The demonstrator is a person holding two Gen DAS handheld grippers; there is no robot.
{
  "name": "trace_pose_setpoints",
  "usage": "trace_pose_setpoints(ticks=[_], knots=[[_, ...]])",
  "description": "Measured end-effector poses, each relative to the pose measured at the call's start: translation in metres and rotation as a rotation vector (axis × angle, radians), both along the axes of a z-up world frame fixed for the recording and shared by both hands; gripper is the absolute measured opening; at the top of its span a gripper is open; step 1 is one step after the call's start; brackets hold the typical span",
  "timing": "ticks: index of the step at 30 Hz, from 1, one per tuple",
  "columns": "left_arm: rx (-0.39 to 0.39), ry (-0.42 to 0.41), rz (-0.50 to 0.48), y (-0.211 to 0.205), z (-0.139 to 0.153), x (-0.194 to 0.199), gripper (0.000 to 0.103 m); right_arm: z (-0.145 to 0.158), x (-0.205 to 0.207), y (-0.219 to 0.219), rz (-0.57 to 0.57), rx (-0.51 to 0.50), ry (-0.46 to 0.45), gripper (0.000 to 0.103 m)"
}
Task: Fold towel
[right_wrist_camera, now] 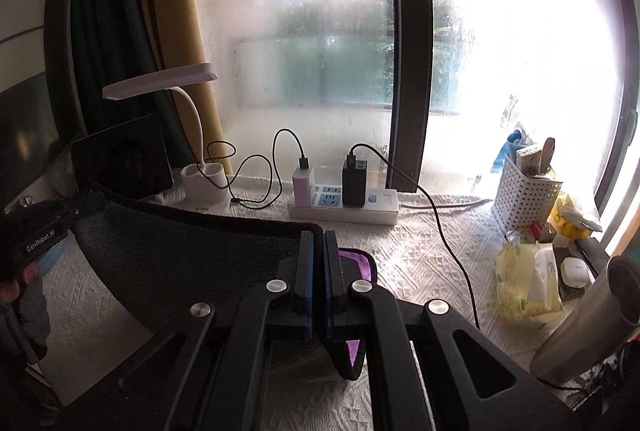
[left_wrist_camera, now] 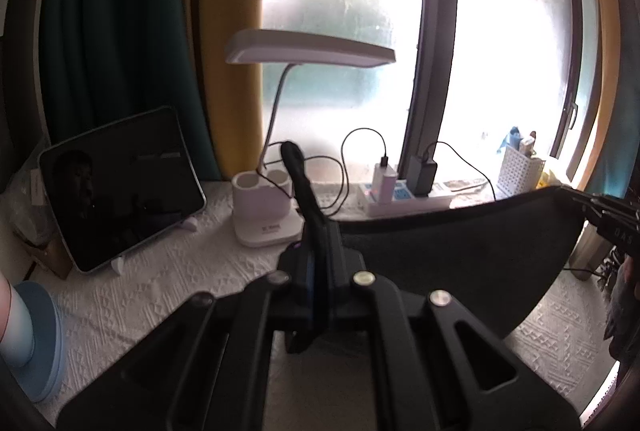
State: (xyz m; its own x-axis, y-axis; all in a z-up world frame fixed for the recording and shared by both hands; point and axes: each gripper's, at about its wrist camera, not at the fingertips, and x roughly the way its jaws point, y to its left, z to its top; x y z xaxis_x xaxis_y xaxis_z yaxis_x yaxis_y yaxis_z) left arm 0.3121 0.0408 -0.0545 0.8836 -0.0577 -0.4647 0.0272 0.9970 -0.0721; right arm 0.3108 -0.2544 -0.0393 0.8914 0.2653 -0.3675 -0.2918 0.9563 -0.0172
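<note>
A dark towel [left_wrist_camera: 452,255] with a purple inner face [right_wrist_camera: 354,261] hangs stretched in the air between both grippers, above the white textured tablecloth. My left gripper [left_wrist_camera: 316,231] is shut on one top corner, which sticks up past the fingers. My right gripper [right_wrist_camera: 318,243] is shut on the other top corner. The right gripper also shows at the right edge of the left wrist view [left_wrist_camera: 608,215], and the left gripper at the left edge of the right wrist view [right_wrist_camera: 52,219].
A white desk lamp [left_wrist_camera: 308,51], a tablet on a stand [left_wrist_camera: 120,187] and a power strip with chargers and cables [right_wrist_camera: 344,205] stand along the window. A white basket [right_wrist_camera: 524,199], snack bags [right_wrist_camera: 528,287] and a metal cup [right_wrist_camera: 592,319] sit at the right. A blue cup [left_wrist_camera: 40,339] stands at the left.
</note>
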Motion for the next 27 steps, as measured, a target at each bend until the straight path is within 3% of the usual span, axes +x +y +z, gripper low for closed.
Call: trace_pose_setpoints(ticks=[10, 19, 27], knots=[[0.016, -0.06, -0.002, 0.005, 0.011, 0.044, 0.004, 0.012, 0.033, 0.005, -0.015, -0.009, -0.046, 0.004], [0.016, -0.031, -0.004, 0.009, -0.01, 0.082, 0.004, 0.011, 0.071, 0.009, -0.025, -0.033, -0.04, 0.004], [0.016, 0.049, 0.003, 0.011, -0.048, 0.117, 0.004, -0.016, 0.113, 0.011, -0.041, -0.046, 0.036, 0.004]])
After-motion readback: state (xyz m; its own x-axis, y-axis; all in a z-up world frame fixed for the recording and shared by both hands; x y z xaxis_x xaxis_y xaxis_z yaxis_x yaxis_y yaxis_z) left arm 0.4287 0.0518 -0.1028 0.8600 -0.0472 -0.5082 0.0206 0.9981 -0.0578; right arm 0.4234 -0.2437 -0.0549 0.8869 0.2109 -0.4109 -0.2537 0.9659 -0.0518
